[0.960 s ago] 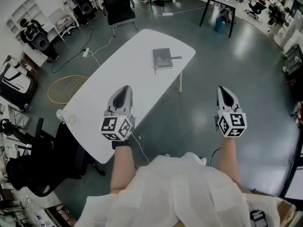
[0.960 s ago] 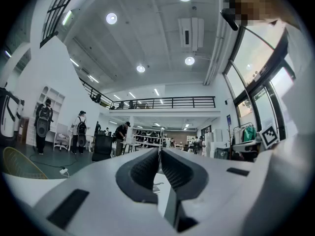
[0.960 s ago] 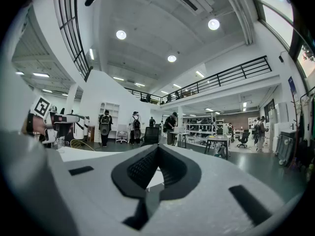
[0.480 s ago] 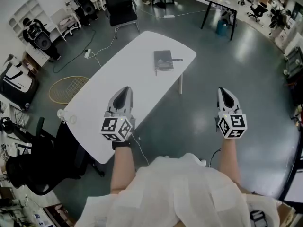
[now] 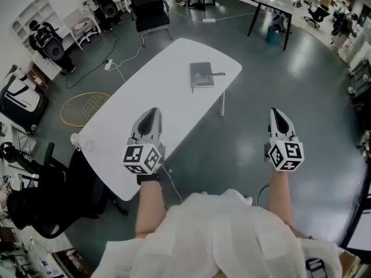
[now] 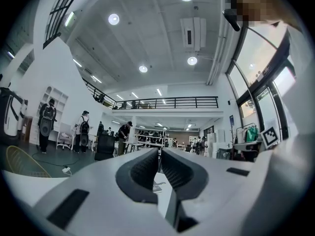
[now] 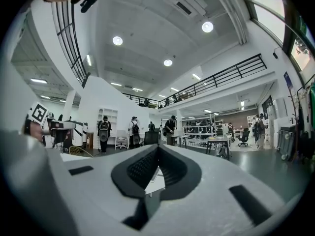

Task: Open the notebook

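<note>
A closed grey notebook (image 5: 201, 74) lies near the far end of the long white table (image 5: 145, 109), with a dark pen (image 5: 217, 73) beside its right edge. My left gripper (image 5: 152, 113) hovers over the table's near half, well short of the notebook, jaws shut and empty. My right gripper (image 5: 278, 114) hangs over the floor to the right of the table, also shut with nothing in it. In the left gripper view the closed tips (image 6: 159, 151) point level across the room; the right gripper view shows its tips (image 7: 157, 147) pressed together too.
A black office chair (image 5: 52, 204) stands at the table's near left corner, another black chair (image 5: 149, 7) beyond its far end. A round wicker object (image 5: 81, 108) and cables lie on the floor to the left. A dark desk (image 5: 272, 2) stands at the back.
Both grippers stay as they were, shut and level. The view has shifted slightly, so the table and notebook sit a touch further right and lower in the picture.
</note>
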Motion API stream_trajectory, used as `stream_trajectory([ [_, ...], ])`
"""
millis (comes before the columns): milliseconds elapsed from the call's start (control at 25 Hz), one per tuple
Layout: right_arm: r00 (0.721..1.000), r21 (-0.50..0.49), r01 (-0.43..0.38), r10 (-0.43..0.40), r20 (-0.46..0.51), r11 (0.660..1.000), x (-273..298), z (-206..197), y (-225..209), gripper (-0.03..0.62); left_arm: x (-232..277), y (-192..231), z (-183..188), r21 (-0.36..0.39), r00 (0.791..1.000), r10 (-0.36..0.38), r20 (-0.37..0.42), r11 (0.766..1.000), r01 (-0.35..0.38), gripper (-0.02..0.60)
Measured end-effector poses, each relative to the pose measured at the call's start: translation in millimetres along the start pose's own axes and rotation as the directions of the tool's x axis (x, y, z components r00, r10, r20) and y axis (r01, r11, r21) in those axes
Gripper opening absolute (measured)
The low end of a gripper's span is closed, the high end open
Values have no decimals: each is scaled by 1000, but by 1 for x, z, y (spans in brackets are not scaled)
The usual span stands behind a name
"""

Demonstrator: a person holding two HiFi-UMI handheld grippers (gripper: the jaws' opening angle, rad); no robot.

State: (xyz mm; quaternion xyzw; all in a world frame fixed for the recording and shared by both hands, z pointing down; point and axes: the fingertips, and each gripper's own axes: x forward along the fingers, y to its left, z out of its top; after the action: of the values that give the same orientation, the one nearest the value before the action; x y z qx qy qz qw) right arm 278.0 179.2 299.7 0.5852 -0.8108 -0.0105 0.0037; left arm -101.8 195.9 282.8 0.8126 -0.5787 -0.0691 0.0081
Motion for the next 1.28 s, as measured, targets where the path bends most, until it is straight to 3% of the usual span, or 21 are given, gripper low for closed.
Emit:
stream_trajectory([
  [280,1000,-42,-14,14,-20,999,4,-3,12,3,-1,9,-3,-3,1000,4,5,1000,-4,19],
  [560,997,-70,-39,34,-69,997,-4,-13,3,4,8,-11,-11,-12,1000,-21,-11,1000,21,19],
  [800,995,-57,-59,54,-80,997,28,-24,1,3,24,3,-18,-6,1000,5,-29,1000,-6,20],
  [1280,989,-55,-102,96,-116,993,126,-39,-56,3,133,6,-35,-13,998,35,-44,999,-35,20],
])
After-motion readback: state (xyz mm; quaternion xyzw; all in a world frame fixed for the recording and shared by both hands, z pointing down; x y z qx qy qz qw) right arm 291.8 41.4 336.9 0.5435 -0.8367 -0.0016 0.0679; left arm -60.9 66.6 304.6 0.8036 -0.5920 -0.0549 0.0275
